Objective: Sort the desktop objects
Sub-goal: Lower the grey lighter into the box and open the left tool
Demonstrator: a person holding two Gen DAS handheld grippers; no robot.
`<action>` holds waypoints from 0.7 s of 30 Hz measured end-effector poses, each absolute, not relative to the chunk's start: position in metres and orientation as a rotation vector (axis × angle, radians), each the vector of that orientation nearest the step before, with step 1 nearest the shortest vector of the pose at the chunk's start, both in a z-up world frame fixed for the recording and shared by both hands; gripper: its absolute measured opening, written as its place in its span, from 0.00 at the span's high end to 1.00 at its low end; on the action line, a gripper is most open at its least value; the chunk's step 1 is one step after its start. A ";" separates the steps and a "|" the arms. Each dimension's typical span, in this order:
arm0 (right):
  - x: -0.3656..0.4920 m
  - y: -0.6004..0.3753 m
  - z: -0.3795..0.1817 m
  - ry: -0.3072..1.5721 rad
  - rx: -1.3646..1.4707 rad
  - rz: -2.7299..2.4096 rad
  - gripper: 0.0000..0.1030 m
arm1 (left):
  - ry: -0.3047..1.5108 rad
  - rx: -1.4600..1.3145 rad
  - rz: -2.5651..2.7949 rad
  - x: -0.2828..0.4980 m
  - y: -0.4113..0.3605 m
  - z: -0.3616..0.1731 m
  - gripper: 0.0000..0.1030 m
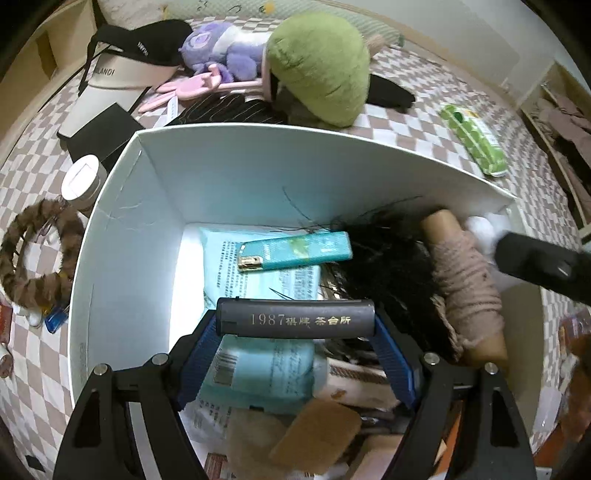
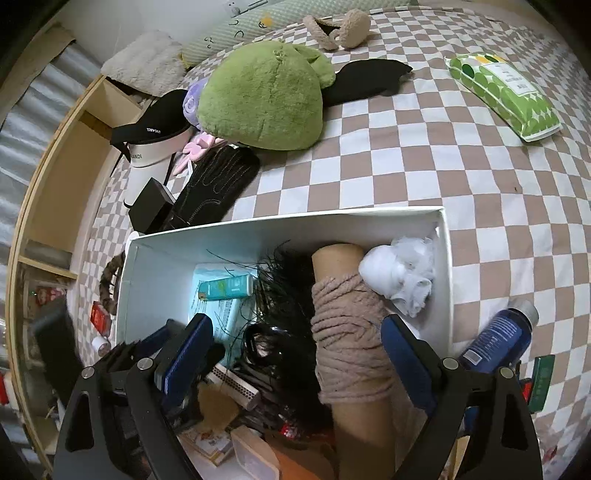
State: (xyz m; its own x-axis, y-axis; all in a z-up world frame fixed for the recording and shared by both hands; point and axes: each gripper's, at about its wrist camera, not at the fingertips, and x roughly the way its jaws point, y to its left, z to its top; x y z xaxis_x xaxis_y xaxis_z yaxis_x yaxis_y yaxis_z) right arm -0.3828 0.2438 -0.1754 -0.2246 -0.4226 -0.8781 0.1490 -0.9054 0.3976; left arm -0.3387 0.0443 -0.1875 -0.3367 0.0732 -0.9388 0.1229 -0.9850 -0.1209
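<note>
Both views are taken from just behind the fingers, aimed steeply down into the white box (image 1: pixel 155 229) (image 2: pixel 155 266) at close range. The teal lighter (image 1: pixel 295 251) (image 2: pixel 227 288), yarn tube (image 1: pixel 465 280) (image 2: pixel 351 332) and green plush (image 1: pixel 317 66) (image 2: pixel 264 96) (beyond the fingers) are shared.

A bedcover (image 2: pixel 424 155) in brown and white checks filled most of the scene. On the left ran a pale wooden shelf unit (image 2: pixel 55 192) with open compartments, and beyond it a silvery, crinkled surface (image 2: pixel 22 122). At the far side a plain white wall (image 2: pixel 147 18) rose above a green patterned pillow (image 2: pixel 236 29). On the right stood another wooden compartment (image 1: pixel 554 103). The light was even and soft.
</note>
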 end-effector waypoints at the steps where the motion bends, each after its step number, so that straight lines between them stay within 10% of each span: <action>1: -0.382 0.244 -0.175 -0.323 1.672 -2.181 0.10 | 0.265 1.794 -2.514 -0.340 0.043 -0.190 0.22; 18: -0.377 0.246 -0.175 -0.306 1.662 -2.181 0.10 | 0.308 1.898 -2.397 -0.348 0.036 -0.211 0.22; 21: -0.376 0.248 -0.175 -0.308 1.664 -2.185 0.10 | 0.300 1.906 -2.390 -0.348 0.037 -0.212 0.08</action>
State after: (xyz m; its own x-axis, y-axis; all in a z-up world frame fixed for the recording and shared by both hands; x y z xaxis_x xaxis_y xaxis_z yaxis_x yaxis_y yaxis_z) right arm -0.3763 0.2484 -0.1754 -0.2302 -0.4209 -0.8774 0.1623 -0.9056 0.3919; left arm -0.3484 0.0366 -0.2123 -0.2286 0.0664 -0.9712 0.1753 -0.9786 -0.1082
